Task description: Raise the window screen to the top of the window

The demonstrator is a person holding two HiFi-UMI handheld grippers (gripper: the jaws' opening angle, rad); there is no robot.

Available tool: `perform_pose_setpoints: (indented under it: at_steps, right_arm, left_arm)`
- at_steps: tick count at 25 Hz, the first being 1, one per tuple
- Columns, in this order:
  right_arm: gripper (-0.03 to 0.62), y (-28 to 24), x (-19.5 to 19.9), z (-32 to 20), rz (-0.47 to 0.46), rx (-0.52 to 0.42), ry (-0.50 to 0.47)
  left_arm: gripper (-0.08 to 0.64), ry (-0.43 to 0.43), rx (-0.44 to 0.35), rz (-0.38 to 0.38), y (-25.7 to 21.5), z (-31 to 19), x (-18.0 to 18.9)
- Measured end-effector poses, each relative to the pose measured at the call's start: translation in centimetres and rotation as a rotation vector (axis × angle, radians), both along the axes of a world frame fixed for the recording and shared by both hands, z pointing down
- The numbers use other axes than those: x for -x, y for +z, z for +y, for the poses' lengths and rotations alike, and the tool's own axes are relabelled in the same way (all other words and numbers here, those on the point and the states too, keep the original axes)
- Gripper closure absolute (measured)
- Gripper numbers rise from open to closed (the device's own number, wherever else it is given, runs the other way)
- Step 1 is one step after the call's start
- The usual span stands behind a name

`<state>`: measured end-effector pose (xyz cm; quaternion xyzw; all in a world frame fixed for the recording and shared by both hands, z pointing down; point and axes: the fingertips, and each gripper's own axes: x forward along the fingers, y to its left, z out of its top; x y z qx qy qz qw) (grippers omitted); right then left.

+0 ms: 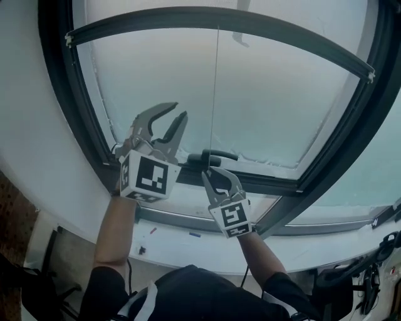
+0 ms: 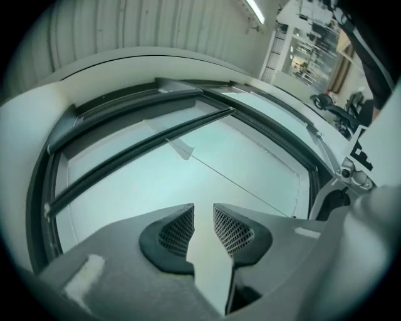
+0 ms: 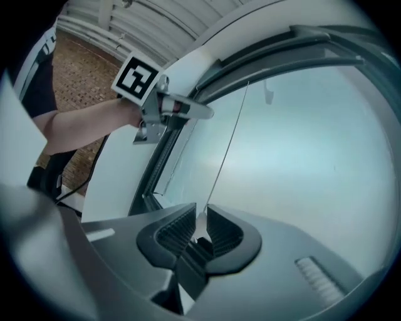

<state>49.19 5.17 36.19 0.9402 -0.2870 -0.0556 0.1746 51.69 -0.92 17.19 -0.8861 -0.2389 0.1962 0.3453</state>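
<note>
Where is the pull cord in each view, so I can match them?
Head view: pull cord runs straight down the pane to the right hand-held gripper.
Left gripper view: pull cord is a thin diagonal line across the pane.
Right gripper view: it slants down into that gripper's jaws.
Shared landmark: dark screen bar.
</note>
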Motion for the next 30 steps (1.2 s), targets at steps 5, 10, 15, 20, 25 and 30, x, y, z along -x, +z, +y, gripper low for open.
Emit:
perform_pose_setpoints:
  at_steps: [5,10,15,20,25,30]
  right_arm:
    - [0.534,-4.4,-1.6,0.8,0.075,-0.013,0.023]
    - [0.532,-7.6,-1.7,0.1,0.162,0.006,0.040]
    - [0.532,-13.4,-1.7,0.6,0.218,-0.060,0.068]
    - [0.532,-15.2,-2.5,1.1,0.253,-0.043,0.072]
    - [0.532,-18.4,-2.7,0.1,0.339,0.014,0.073]
    - [0.532,-21.4,-2.9,-0.2,0.400,0.052,0.092]
  left_arm:
    - [0.460,0.107,0.253,-0.163,3.1,-1.0,-0.6]
    - [0.460,0.132,0.426,-0.238,5.5,-1.7,-0.5]
    - [0.460,0.122,0.433,-0.263,6.4,-1.7,-0.5]
    - [0.460,0.121,0.433,-0.270,6.7,-1.6,-0.2]
    - [0.460,0.121,0.425,-0.274,6.4,-1.8,0.1]
    - [0.460,0.115,0.421,-0.267,6.3,-2.1,0.6]
